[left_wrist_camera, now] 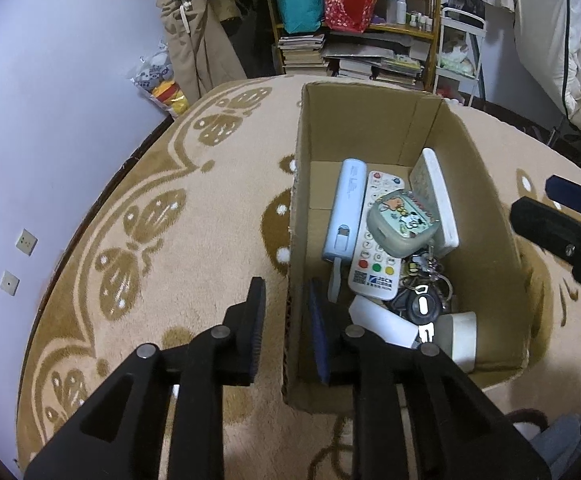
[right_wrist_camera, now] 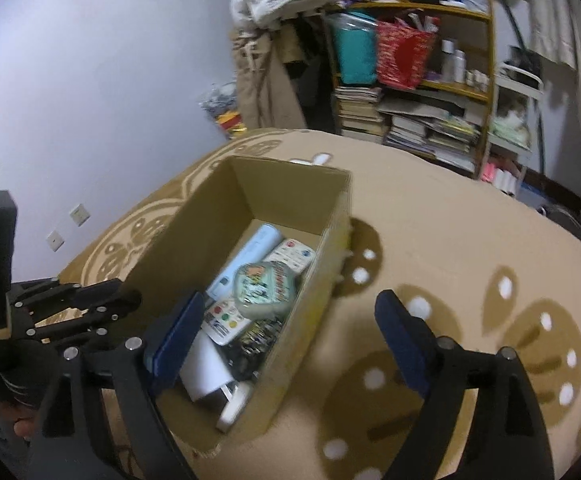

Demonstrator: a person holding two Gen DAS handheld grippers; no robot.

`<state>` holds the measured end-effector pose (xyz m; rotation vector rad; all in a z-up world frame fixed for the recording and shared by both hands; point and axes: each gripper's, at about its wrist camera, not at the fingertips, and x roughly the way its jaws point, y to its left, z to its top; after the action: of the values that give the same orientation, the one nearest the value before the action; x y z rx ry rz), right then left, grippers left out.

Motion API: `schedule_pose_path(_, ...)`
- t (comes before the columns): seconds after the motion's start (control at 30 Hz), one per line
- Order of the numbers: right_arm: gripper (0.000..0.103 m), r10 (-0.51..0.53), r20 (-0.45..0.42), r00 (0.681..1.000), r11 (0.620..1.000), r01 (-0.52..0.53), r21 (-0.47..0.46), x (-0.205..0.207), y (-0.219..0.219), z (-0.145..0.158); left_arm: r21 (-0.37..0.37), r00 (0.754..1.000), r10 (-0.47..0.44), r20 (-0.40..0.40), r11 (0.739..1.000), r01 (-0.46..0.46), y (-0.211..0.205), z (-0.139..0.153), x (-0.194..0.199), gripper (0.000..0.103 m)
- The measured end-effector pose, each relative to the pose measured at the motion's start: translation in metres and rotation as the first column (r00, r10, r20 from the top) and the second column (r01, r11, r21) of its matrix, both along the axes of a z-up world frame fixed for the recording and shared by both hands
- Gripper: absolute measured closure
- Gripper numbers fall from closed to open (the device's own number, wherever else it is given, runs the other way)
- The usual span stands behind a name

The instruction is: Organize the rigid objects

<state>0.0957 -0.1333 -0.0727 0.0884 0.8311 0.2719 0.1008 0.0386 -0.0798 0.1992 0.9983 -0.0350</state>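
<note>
The cardboard box (left_wrist_camera: 486, 216) sits open-topped on a tan patterned rug (left_wrist_camera: 194, 240), w/ bare rug all round it on the left, far & right sides; shelves (left_wrist_camera: 370, 32) of books & bags stand well back by the wall. Left gripper (left_wrist_camera: 286, 320) straddles the box's near-left wall: 1 finger outside over rug, 1 inside, jaws a little apart, pads not pressing on the cardboard, nothing held. Right gripper (right_wrist_camera: 290, 344) hangs over the box's near-right wall, jaws spread wide, 1 finger above the box's inside, 1 over rug, nothing between the pads. Inside the box, packed toward the near end: a pale blue power bank (left_wrist_camera: 346, 208), a white remote (left_wrist_camera: 378, 248) w/ coloured buttons, a rounded cartoon-print case (left_wrist_camera: 404, 220) lying on the remote, a white flat block (left_wrist_camera: 440, 204) leaning on the right wall, keys (left_wrist_camera: 422, 300), a white cylinder (left_wrist_camera: 382, 324). Far end of the box floor is bare.
</note>
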Motion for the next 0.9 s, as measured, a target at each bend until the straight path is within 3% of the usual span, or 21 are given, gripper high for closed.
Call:
schedule_pose_path(0.1, 0.008, -0.037, -0.011, 0.999, 0.999, 0.037, 0.002, -0.007, -0.012, 0.005, 0.017, 1.0, -0.016, 0.024, 1.0, 0.016, -0.004, 0.008, -0.007, 0.071)
schedule_pose_path(0.17, 0.005, -0.055, -0.008, 0.998, 0.999, 0.055, 0.001, -0.013, -0.019, 0.01, 0.018, 0.999, -0.029, 0.046, 0.999, 0.028, -0.006, 0.017, -0.013, 0.055)
schedule_pose_path(0.33, 0.0, -0.087, 0.013, 0.996, 0.996, 0.086, 0.014, -0.034, -0.038, 0.029, 0.032, 0.995, -0.05, 0.092, 0.998, 0.047, -0.009, 0.038, -0.028, 0.028)
schedule_pose_path(0.53, 0.0, -0.133, 0.047, 0.99, 0.991, 0.133, -0.006, -0.058, -0.052, 0.046, 0.051, 0.984, -0.067, 0.166, 0.997, 0.059, -0.015, 0.058, -0.048, 0.006)
schedule_pose_path(0.7, 0.0, -0.157, 0.057, 0.986, 0.987, 0.158, -0.007, -0.078, -0.064, 0.056, 0.077, 0.972, -0.075, 0.221, 0.995, 0.059, -0.022, 0.076, -0.063, 0.004)
schedule_pose_path(0.9, 0.0, -0.19, 0.1, 0.977, 0.98, 0.194, -0.036, -0.109, -0.073, 0.068, 0.052, 0.959, -0.104, 0.263, 0.994, 0.094, -0.028, 0.098, -0.086, 0.004)
